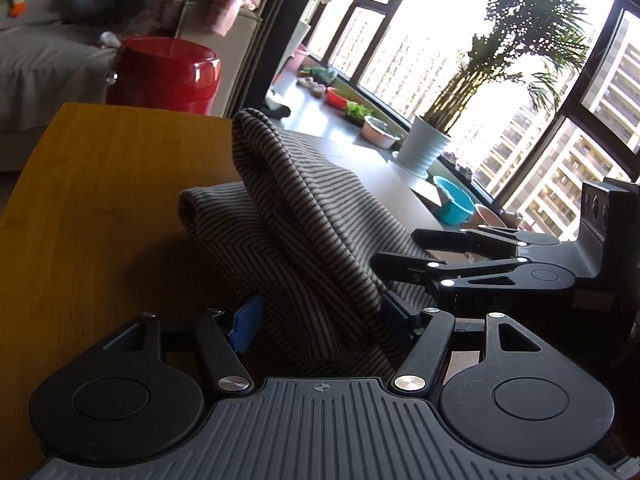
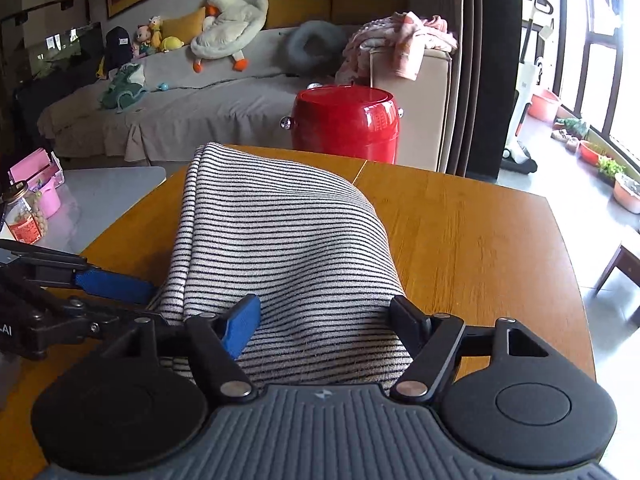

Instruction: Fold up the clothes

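Striped garment (image 2: 280,240) on wooden table (image 2: 460,232), near end lifted, doubled over itself; fold partway, flattening left. Left gripper (image 1: 320,316) and right gripper (image 2: 324,316) both spread, cloth between fingers; pinch unconfirmed. Right wrist view shows red bin (image 2: 346,120) and sofa; left wrist view shows the window plant (image 1: 460,120).

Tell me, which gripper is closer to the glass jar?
Left. The left gripper is at the edge of the striped cloth that faces the glass jar. The right gripper is further across the cloth, away from it.
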`<state>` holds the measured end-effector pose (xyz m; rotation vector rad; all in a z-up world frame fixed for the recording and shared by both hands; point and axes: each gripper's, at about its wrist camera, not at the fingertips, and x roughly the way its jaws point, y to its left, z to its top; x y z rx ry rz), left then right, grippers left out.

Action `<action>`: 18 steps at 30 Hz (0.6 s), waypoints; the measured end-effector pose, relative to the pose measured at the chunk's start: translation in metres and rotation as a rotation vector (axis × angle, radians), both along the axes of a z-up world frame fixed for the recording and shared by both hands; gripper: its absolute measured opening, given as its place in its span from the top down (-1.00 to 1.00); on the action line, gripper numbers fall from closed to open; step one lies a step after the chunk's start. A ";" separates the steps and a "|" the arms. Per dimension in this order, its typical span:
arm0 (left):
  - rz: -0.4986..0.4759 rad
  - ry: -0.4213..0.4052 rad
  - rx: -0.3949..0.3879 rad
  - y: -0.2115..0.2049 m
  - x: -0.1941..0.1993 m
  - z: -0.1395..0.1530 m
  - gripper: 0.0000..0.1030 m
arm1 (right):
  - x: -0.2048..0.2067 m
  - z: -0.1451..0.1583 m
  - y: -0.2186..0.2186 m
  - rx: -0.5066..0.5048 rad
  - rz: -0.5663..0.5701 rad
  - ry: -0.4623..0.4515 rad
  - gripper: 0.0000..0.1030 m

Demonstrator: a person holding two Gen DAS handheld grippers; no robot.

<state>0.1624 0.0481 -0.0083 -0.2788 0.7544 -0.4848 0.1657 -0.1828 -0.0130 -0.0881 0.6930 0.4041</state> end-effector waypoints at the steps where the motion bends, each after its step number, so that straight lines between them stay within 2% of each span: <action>1: 0.016 -0.005 -0.004 0.005 -0.001 0.001 -0.31 | -0.001 0.001 0.000 -0.001 -0.003 -0.003 -0.40; 4: 0.068 0.005 -0.017 0.025 0.000 -0.003 -0.16 | -0.014 0.010 0.002 0.013 0.021 -0.037 -0.30; 6: 0.090 0.024 -0.024 0.035 0.003 -0.008 0.01 | -0.025 0.019 0.010 0.033 0.084 -0.070 -0.30; 7: 0.086 0.030 -0.026 0.035 0.004 -0.010 0.02 | -0.029 0.021 0.016 0.025 0.115 -0.082 -0.30; 12: 0.046 0.046 -0.044 0.026 0.010 -0.017 0.21 | -0.041 0.004 0.052 -0.106 0.219 -0.105 -0.30; 18: 0.044 0.058 -0.077 0.030 0.013 -0.017 0.23 | -0.046 -0.003 0.063 -0.264 0.204 -0.192 -0.25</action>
